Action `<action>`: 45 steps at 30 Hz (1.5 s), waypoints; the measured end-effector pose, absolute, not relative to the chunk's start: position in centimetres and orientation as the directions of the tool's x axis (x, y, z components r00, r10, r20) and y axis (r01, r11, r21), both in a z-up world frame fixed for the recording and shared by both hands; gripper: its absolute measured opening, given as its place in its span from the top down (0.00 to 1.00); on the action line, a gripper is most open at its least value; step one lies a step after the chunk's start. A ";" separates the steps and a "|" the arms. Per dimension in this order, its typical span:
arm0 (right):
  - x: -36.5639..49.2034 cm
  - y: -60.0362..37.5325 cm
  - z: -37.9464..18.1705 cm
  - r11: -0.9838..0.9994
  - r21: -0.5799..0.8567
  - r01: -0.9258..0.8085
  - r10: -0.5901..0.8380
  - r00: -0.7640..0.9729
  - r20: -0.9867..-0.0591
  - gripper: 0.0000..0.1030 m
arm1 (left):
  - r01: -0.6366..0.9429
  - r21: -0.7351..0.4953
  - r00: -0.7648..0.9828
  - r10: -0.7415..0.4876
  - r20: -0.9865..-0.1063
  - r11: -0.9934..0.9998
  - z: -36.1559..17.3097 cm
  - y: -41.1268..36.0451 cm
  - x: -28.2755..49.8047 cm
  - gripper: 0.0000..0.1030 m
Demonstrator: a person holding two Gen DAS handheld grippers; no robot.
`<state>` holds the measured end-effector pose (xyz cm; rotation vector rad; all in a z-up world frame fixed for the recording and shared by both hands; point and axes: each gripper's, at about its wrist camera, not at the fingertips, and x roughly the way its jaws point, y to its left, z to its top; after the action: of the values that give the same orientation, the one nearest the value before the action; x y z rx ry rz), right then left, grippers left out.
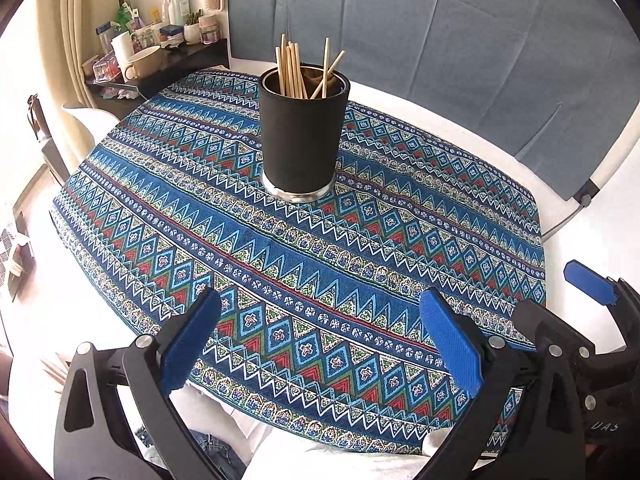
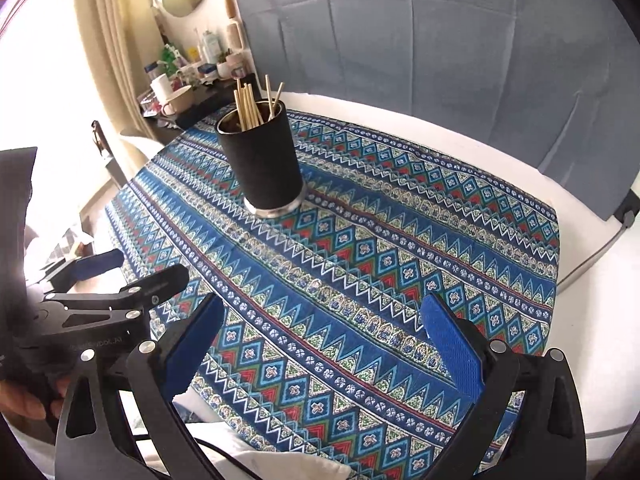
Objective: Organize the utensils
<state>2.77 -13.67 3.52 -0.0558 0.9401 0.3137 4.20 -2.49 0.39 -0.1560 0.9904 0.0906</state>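
We cannot see inside the black cup point(image 1: 302, 136) past its rim, so how the wooden chopsticks point(image 1: 294, 70) sit at the bottom is hidden; only their upper ends stick out, most bunched at one side and two leaning apart. The shelf point(image 1: 160, 68) behind the table is crowded with bottles and jars too small to tell apart. A hand at the lower left edge of the right wrist view is cut off and blurred.

The cup stands upright near the far side of the patterned cloth point(image 1: 280, 264), which covers a round white table point(image 1: 580, 248). A creased blue backdrop point(image 1: 440, 20) rises behind it.

Our left gripper point(image 1: 320, 340) has its fingers spread wide with nothing between them, and our right gripper point(image 2: 320, 340) is likewise spread and empty, both low over the near edge of the cloth. The blue pads point(image 1: 452, 340) are ribbed; the cup looks matte with a shiny metal base ring.
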 end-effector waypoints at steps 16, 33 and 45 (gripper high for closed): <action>2.6 -14.3 3.3 0.958 0.081 -0.276 0.224 0.540 -0.811 0.08 | -0.183 -0.138 0.535 -0.019 -0.844 0.973 -0.1 -2.2 3.5 0.06; 2.1 -14.3 3.1 0.959 0.099 -0.265 0.231 0.532 -0.814 0.08 | -0.167 -0.137 0.530 -0.029 -0.847 0.976 -0.1 -2.3 3.2 0.06; 1.9 -14.4 3.0 0.961 0.098 -0.260 0.227 0.530 -0.817 0.08 | -0.184 -0.141 0.532 -0.022 -0.847 0.973 0.0 -1.9 2.8 0.06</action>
<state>1.90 -14.40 3.04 -0.0371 0.9701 0.2902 2.81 -1.92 -0.05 -0.2241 1.0078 0.0977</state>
